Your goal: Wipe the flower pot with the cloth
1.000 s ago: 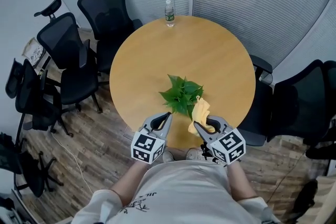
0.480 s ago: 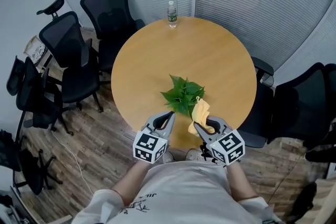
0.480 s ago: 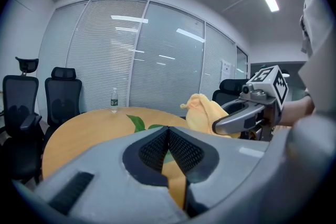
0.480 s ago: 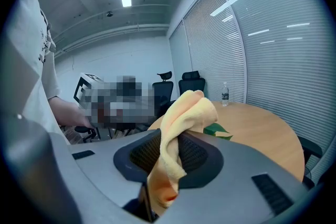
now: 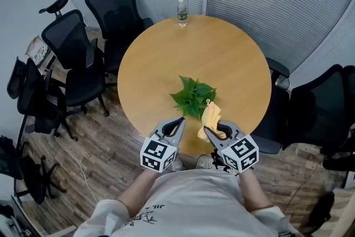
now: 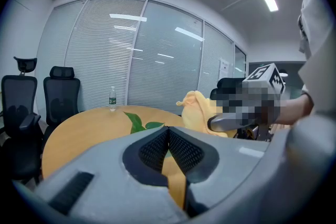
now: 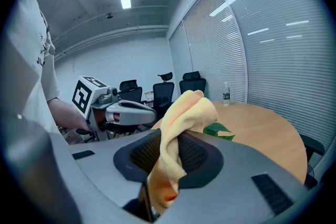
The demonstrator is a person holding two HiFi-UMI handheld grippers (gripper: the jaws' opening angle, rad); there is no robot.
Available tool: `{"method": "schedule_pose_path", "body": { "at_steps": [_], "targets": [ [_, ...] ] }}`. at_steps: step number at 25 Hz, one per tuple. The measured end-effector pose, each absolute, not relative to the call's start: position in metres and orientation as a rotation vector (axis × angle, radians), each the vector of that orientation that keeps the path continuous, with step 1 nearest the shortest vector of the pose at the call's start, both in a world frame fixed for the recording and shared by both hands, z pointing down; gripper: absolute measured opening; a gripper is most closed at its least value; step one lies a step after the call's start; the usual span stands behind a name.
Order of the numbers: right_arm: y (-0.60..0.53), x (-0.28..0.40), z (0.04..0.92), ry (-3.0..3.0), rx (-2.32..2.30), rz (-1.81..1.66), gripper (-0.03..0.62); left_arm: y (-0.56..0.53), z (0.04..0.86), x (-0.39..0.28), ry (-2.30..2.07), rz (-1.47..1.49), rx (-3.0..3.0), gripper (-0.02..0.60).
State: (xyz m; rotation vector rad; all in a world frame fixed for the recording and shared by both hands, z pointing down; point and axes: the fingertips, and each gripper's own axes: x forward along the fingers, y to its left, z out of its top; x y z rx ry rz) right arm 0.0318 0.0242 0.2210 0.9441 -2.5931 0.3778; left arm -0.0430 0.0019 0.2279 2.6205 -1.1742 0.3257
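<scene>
A leafy green plant (image 5: pixel 192 96) stands near the front of the round wooden table (image 5: pixel 222 58); its pot is hidden under the leaves. My right gripper (image 5: pixel 206 130) is shut on a yellow cloth (image 5: pixel 211 118), which bunches up above the jaws (image 7: pixel 181 123) just to the right of the plant. My left gripper (image 5: pixel 180 120) is shut with nothing in it, its tip close to the plant's near left side. The leaves (image 6: pixel 139 123) and the cloth (image 6: pixel 197 113) show beyond the left jaws; leaves (image 7: pixel 218 131) also peek past the cloth in the right gripper view.
A water bottle (image 5: pixel 181 12) stands at the table's far edge. Black office chairs (image 5: pixel 75 58) crowd the left side and others (image 5: pixel 321 108) stand to the right. Blinds cover glass walls behind. Wood floor lies below.
None of the objects or grippers has clearly moved; only the head view has shifted slightly.
</scene>
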Motion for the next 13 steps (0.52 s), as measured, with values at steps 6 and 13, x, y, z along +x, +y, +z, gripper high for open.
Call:
{"method": "schedule_pose_path", "body": {
  "at_steps": [6, 13],
  "targets": [
    [0.0306, 0.0296, 0.2195, -2.595, 0.927, 0.369, 0.083, 0.0083, 0.2273, -0.0432, -1.168, 0.334, 2.621, 0.011],
    [0.0340, 0.0316, 0.2193, -2.591, 0.936, 0.367, 0.083, 0.0111, 0.2266, -0.0472, -1.174, 0.326, 2.615, 0.011]
  ]
}}
